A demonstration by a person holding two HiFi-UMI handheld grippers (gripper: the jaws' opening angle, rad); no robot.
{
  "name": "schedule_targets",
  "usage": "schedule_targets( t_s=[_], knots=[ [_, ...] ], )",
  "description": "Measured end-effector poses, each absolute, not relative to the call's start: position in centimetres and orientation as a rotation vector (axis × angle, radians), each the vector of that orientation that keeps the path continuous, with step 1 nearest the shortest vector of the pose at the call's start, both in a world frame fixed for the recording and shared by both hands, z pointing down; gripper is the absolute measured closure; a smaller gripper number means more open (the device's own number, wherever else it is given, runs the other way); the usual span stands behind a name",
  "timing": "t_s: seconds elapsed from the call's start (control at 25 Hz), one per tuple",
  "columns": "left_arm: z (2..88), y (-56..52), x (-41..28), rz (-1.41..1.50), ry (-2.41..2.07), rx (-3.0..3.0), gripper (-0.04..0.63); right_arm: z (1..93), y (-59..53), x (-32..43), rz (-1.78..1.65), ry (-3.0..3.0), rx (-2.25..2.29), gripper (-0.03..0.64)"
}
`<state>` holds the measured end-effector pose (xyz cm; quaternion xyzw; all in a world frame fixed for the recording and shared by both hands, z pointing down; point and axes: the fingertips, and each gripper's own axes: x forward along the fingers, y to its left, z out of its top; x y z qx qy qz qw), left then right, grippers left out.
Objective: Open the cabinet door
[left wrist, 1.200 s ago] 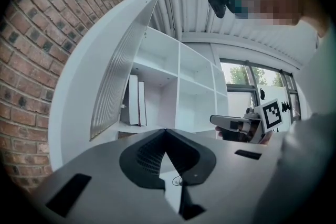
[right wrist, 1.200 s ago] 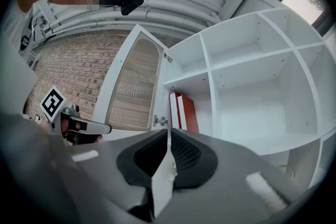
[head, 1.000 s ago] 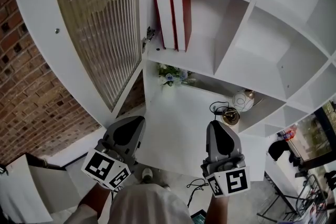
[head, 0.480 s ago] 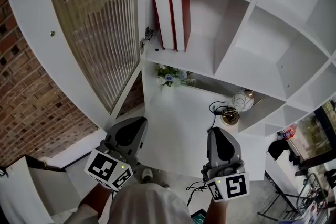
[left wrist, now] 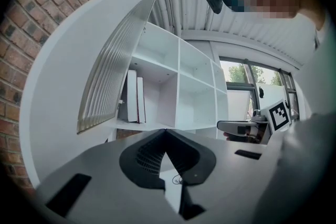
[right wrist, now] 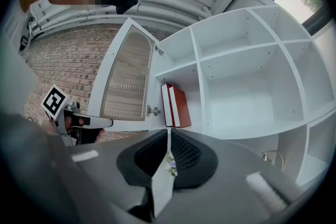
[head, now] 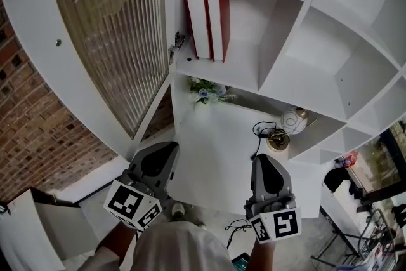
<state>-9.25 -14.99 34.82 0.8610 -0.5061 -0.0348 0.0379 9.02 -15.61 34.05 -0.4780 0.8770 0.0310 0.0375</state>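
The cabinet door point(head: 108, 35), a white frame round ribbed glass, stands swung wide open to the left of the white shelf unit point(head: 298, 22). It also shows in the left gripper view point(left wrist: 113, 76) and the right gripper view point(right wrist: 126, 81). Two red books point(head: 208, 17) stand upright in the uncovered compartment. My left gripper point(head: 162, 148) and right gripper point(head: 263, 160) hover side by side below the shelves, apart from door and cabinet. Both are shut with nothing between their jaws: the left tips point(left wrist: 166, 130) meet, and so do the right tips point(right wrist: 169, 130).
A brick wall point(head: 38, 130) lies behind the open door. On the shelf below the books are a small flower bunch point(head: 206, 91), a round glass ornament point(head: 293, 120) and a brass piece point(head: 277, 139). The door hinge point(head: 177, 44) sticks out at the compartment's left edge.
The door has drifted slightly further left and open in the head view. Both grippers stay where they were, still shut.
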Motion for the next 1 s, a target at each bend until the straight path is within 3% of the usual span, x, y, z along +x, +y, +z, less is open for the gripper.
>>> schedule_targets(
  t_s=[1.0],
  knots=[
    [35.16,-14.94,-9.88,-0.104,-1.59,2.62,0.586,33.84,-16.17,8.22,0.109,2.722,-1.429,0.606]
  ],
)
